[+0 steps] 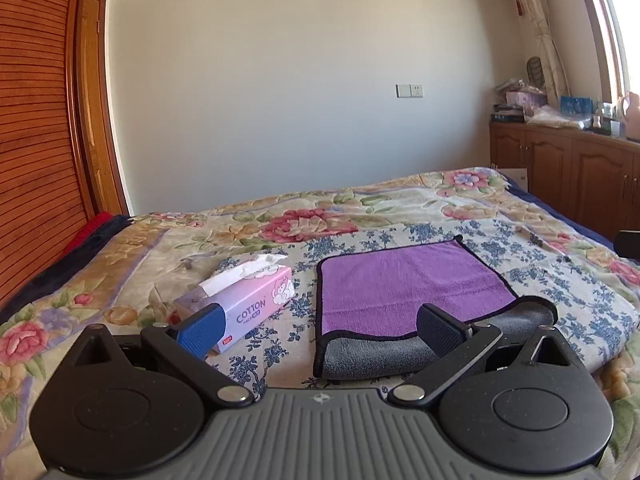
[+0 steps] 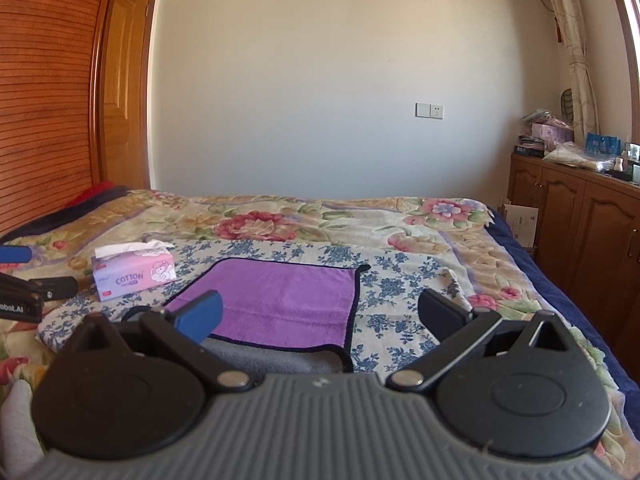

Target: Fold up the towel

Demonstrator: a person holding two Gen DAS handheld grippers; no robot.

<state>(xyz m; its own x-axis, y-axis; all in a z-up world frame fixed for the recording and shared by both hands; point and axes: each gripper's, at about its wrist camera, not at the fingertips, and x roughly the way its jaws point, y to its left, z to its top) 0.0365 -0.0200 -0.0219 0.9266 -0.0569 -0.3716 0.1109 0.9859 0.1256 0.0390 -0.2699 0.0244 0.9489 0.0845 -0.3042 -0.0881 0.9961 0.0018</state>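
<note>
On the bed (image 1: 460,196), the purple towel (image 1: 404,288) lies half-folded, untouched.

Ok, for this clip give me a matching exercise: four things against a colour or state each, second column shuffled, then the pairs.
Column one:
1. towel
2. tissue box
3. left gripper
4. cabinet

Column two:
A. brown wood
B. purple top, grey underside showing at the near edge
C. open, holding nothing
D. pink and white, tissue sticking out

Pairs: 1-B, 2-D, 3-C, 4-A
</note>
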